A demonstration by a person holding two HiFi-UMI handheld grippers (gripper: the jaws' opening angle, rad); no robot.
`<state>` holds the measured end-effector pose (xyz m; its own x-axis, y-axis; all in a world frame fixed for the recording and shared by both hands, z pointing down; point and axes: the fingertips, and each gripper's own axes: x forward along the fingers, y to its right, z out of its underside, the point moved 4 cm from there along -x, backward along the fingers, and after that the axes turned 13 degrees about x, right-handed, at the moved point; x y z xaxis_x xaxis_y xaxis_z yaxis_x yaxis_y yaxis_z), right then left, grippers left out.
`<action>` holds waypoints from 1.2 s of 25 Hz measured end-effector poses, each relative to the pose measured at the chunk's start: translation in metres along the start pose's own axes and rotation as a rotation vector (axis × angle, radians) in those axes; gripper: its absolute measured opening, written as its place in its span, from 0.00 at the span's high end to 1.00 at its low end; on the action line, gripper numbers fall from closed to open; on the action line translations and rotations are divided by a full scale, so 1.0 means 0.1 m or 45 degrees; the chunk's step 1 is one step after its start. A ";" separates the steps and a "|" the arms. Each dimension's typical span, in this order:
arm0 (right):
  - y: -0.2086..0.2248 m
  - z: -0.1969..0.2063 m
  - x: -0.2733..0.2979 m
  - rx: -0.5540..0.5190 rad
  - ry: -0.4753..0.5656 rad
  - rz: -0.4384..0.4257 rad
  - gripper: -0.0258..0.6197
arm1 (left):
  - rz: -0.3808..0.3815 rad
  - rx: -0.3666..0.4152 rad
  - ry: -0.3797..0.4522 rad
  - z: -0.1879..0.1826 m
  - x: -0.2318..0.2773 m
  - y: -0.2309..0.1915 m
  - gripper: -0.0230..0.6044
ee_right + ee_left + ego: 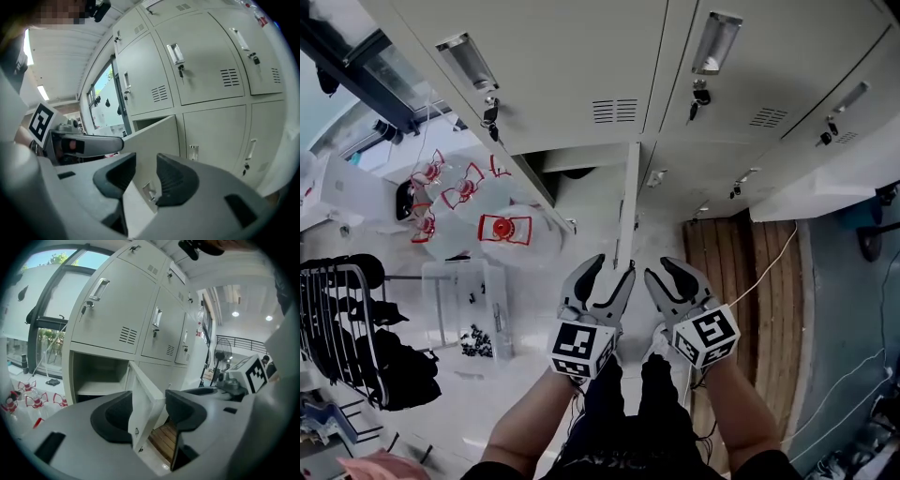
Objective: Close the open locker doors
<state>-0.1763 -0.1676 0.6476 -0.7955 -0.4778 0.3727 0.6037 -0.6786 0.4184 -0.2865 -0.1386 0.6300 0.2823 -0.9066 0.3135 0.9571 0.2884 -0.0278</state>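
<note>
Left tool (602, 274): jaws set wide apart, astride the free edge of the open locker door (626, 202). A gap is seen between the right-hand pad and the panel, and nothing is gripped.
Right tool (677, 277): jaws held partly apart, nothing clamped. It is placed just right of the left tool, beside the door's outer face. The latch (149, 190) is seen through the gap. Contact cannot be determined.
Door position: swung out edge-on toward both tools.
Open compartment (101, 373): ahead and left of the left tool.
Closed lockers (581, 56): ahead of and above both tools, with keys (490, 114) hung in the locks.
Wooden boards (750, 281): right of the right tool.
</note>
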 end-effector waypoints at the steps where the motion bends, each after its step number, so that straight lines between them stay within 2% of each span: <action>1: 0.01 -0.02 0.02 0.022 0.011 0.009 0.76 | -0.010 0.000 0.000 0.01 -0.02 -0.04 0.61; 9: -0.11 -0.08 0.27 0.102 0.049 0.027 0.76 | -0.109 -0.015 -0.001 0.04 -0.20 -0.40 0.64; 17: -0.35 -0.15 0.64 0.146 0.055 0.035 0.76 | -0.166 0.025 -0.050 0.08 -0.26 -0.80 0.64; 30: -0.59 -0.45 1.19 0.085 0.075 0.056 0.76 | -0.260 -0.026 -0.027 0.06 -0.23 -1.52 0.64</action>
<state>-0.3088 -0.2101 0.6300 -0.7689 -0.5394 0.3433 0.6384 -0.6188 0.4577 -0.4387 -0.1600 0.6330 0.0809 -0.9388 0.3348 0.9955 0.0928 0.0195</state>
